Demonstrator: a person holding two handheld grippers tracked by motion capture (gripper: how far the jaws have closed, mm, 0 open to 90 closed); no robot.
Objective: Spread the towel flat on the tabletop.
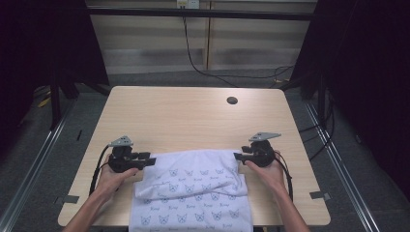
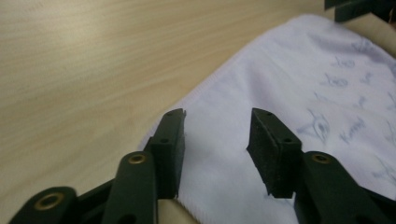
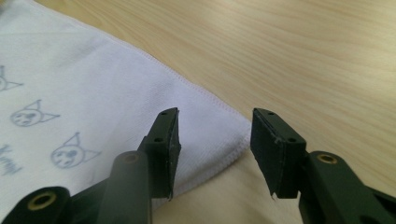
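while both hand-held grippers (image 1: 153, 161) (image 1: 235, 156) sit low, released, the towel (image 1: 193, 193) corners seemingly lie free.

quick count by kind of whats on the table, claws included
white cloth with cat-face print: 1
claws: 2, the left claw at the cloth's far left corner and the right claw at its far right corner, both with jaws apart
round hole in the table top: 1
total: 4
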